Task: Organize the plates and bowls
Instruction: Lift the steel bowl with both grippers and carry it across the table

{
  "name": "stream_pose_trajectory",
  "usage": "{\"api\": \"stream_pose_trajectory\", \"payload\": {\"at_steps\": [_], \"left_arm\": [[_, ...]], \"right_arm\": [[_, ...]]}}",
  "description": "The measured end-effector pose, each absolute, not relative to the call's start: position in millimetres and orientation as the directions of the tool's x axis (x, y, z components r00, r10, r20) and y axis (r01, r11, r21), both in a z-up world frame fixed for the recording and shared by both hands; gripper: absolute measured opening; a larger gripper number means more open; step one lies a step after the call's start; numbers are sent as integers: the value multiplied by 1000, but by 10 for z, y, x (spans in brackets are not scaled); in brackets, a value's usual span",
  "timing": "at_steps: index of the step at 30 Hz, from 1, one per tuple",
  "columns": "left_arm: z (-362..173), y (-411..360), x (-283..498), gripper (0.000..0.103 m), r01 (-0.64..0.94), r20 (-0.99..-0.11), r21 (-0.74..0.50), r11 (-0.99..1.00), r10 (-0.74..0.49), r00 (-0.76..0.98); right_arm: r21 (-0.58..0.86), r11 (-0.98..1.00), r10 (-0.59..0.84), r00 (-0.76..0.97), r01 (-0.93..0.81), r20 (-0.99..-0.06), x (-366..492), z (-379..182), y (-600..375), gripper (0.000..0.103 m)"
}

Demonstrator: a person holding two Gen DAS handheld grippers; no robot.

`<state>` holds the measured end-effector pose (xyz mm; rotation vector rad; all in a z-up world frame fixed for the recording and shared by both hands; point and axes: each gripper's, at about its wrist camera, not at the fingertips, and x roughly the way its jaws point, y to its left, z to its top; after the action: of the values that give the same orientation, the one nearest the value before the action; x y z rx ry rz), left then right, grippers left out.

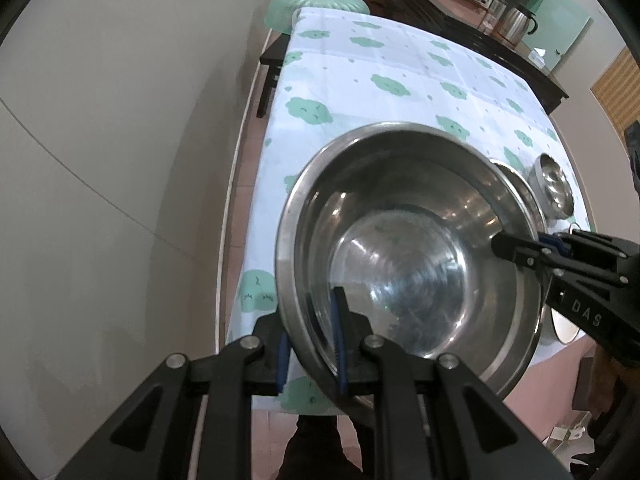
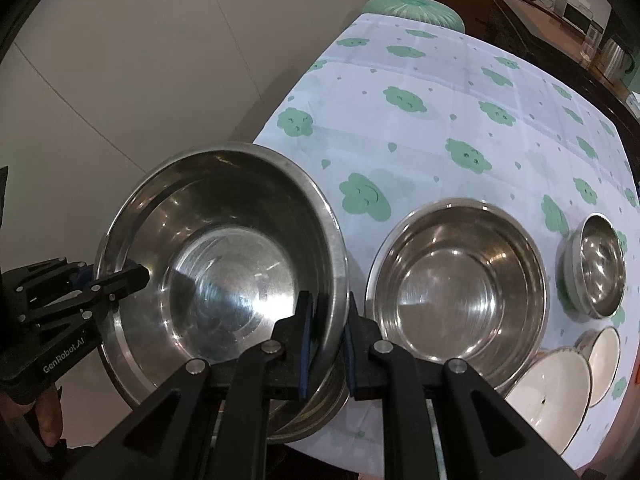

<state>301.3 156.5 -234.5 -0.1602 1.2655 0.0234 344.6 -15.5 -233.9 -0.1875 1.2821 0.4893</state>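
**Big steel bowl held by both grippers at the near-left corner**

So we've got the large steel bowl point(image 2: 224, 264) pinched on two sides: the left gripper point(image 1: 310, 340) has its fingers clamped over the near rim, one inside and one outside, and the right gripper point(image 2: 326, 336) does the same on the opposite rim. The bowl sits tilted at the tabletop point(image 2: 440, 112) corner, partly hanging past the edge, and we can't tell if it's fully lifted.

What worries us: slick steel plus thin rim grips. If one hand pulls faster than the other, the rim could slide out of the fingers and the bowl drops off the edge to the floor.

The medium steel bowl point(image 2: 456, 288) sits just beside it on the right, so swinging that way risks a clank. Past it are the small steel bowl point(image 2: 598, 266) and two white bowls point(image 2: 548, 388) near the front edge. The far half of the cloth looks wide open for moving.
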Motion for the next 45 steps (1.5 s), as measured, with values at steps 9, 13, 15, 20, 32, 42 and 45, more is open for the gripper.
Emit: {"api": "stream_pose_trajectory", "payload": {"at_steps": [9, 13, 15, 20, 32, 42, 45], "left_arm": [[-2403, 1536, 2869, 15, -79, -955, -110, 991, -83, 284], [-2431, 1499, 2825, 15, -62, -956, -109, 992, -88, 278], [-2451, 1480, 2809, 15, -56, -958, -108, 993, -89, 273], [-2506, 1450, 2765, 15, -45, -961, -103, 994, -88, 262], [-2635, 1393, 2746, 15, -23, -968, -95, 995, -87, 237], [-2756, 1347, 2768, 15, -15, -973, -95, 995, -90, 211], [-2788, 1342, 2777, 15, -16, -975, -94, 995, -89, 204]], "right_arm": [[131, 894, 232, 192, -428, -953, 3256, -2404, -186, 15], [128, 899, 226, 192, -418, -955, 3183, -2423, -229, 15], [126, 902, 221, 191, -412, -956, 3149, -2436, -253, 15], [123, 907, 212, 185, -404, -960, 3080, -2475, -282, 15], [118, 916, 199, 178, -384, -964, 3017, -2577, -302, 15], [112, 918, 189, 173, -380, -967, 3035, -2658, -316, 15], [113, 917, 190, 168, -382, -967, 3038, -2685, -318, 15]]}}
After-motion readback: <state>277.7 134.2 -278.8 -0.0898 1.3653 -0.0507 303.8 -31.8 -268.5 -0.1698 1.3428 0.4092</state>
